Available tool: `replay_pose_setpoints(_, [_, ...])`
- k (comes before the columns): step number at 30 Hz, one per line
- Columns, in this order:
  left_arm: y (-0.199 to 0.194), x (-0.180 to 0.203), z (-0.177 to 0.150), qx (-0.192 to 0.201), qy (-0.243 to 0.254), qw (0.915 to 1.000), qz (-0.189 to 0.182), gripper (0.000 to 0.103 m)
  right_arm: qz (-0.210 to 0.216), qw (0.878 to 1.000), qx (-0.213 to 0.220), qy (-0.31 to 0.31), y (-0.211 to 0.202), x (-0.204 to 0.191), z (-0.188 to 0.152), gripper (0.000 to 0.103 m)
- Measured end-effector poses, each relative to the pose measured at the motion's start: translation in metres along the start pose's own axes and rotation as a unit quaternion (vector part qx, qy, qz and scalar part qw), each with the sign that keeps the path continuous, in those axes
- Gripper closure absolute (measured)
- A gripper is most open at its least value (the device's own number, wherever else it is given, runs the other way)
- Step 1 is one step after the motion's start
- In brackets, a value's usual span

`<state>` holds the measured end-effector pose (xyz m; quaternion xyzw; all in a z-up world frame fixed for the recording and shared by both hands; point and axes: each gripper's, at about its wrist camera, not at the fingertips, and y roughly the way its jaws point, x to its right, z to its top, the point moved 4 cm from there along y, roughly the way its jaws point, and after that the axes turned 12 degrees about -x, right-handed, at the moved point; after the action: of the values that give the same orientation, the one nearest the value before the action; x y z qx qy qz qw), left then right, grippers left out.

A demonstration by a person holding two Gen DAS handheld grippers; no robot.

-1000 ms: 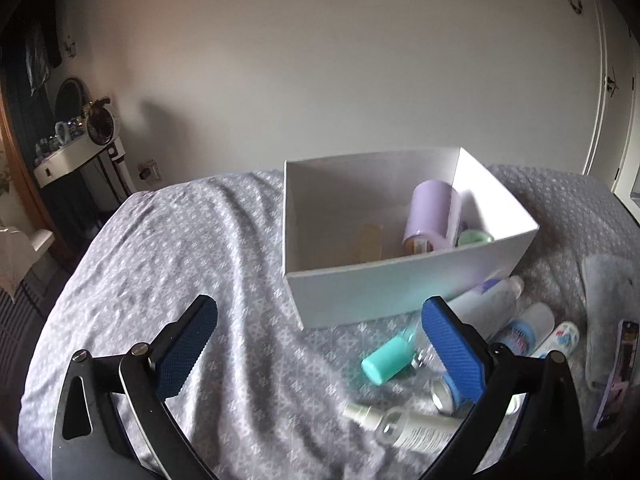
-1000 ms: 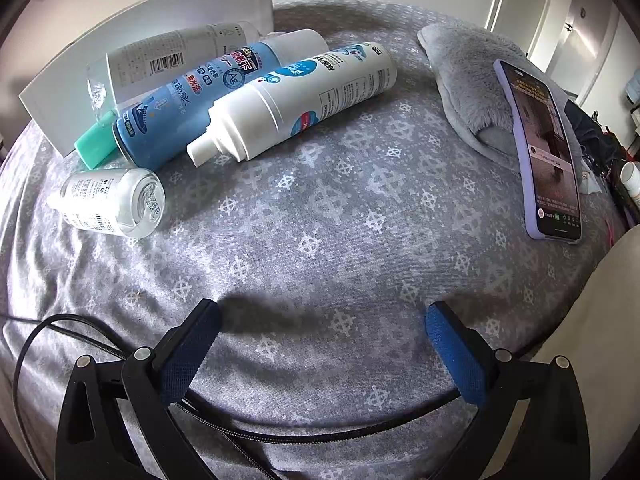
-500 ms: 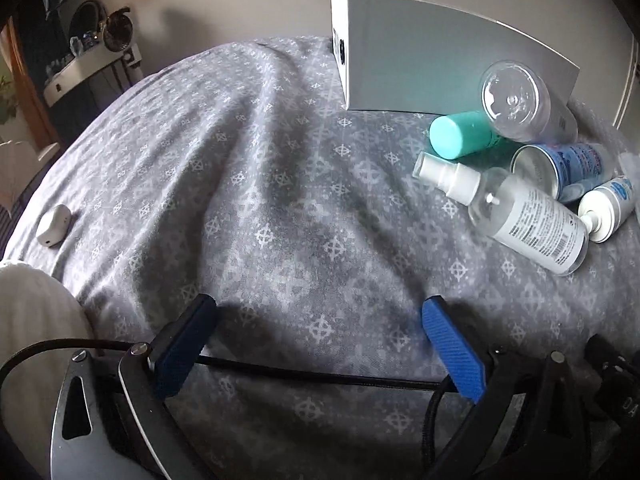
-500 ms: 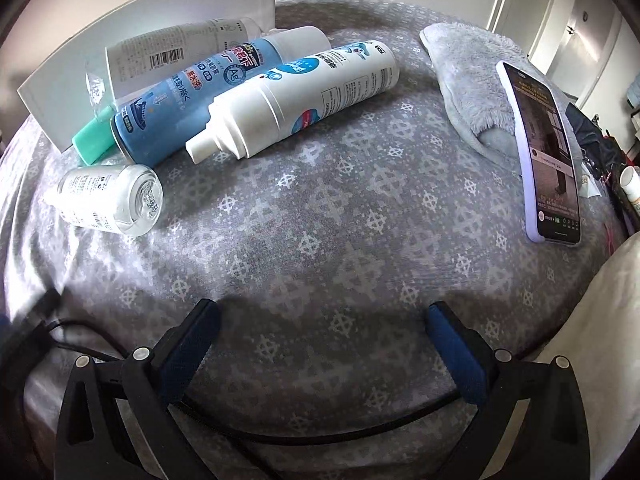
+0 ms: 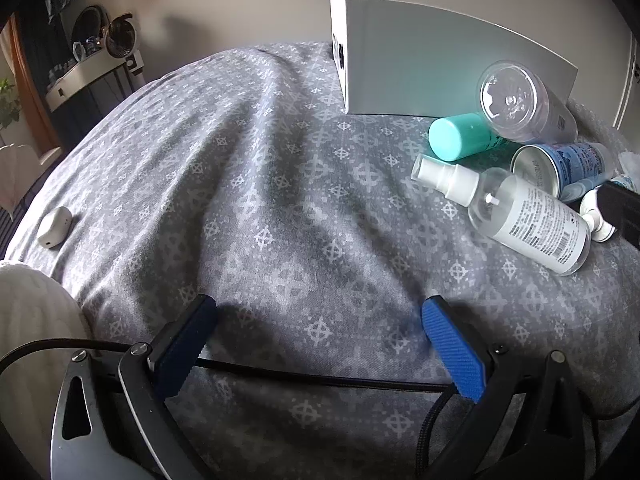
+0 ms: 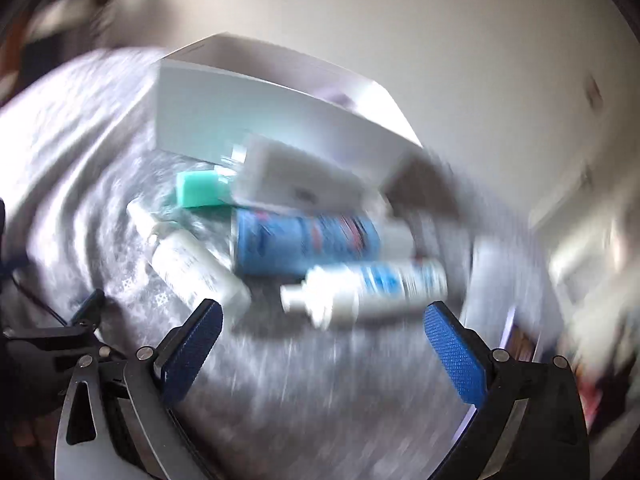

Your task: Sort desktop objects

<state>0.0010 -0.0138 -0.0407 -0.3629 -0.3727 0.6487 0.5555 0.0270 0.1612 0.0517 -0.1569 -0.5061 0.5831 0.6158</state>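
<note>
A white box [image 5: 432, 64] stands on the grey patterned cloth [image 5: 280, 200]; it also shows blurred in the right wrist view [image 6: 256, 108]. Beside it lie a clear bottle with a teal cap [image 5: 516, 104], a blue can [image 5: 568, 164] and a clear spray bottle [image 5: 524, 216]. In the right wrist view these bottles appear as the teal cap [image 6: 198, 188], blue can [image 6: 304, 244], spray bottle [image 6: 192, 268] and a white-blue bottle [image 6: 372, 284]. My left gripper [image 5: 316, 324] is open and empty, low over the cloth. My right gripper [image 6: 320, 328] is open and empty, raised in front of the bottles.
A small white earbud case [image 5: 54, 226] lies at the cloth's left edge. A black cable [image 5: 320, 380] runs across between my left fingers. A white rounded object [image 5: 32, 308] sits at lower left. A shelf with a fan [image 5: 100, 52] stands at the back left.
My right gripper has lifted and swung fast toward the box, blurring its view. My left gripper has settled low near the cloth's front, hardly moving since half a second ago.
</note>
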Motion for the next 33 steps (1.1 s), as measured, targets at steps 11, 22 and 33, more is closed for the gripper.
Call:
replay_pose_setpoints(11, [0.0, -0.001, -0.001, 0.002, 0.001, 1.0, 0.002, 0.0, 0.08, 0.979, -0.059, -0.181, 0.067, -0.065, 0.055, 0.018])
replay_pose_setpoints(22, [0.0, -0.003, 0.003, 0.004, 0.0, 1.0, 0.002, 0.0, 0.046, 0.967, -0.04, -0.249, 0.059, -0.076, 0.035, 0.064])
replay_pose_setpoints(33, [0.003, -0.002, 0.003, 0.004, 0.002, 1.0, 0.006, 0.0, 0.174, 0.984, -0.023, 0.001, 0.017, 0.042, -0.021, 0.066])
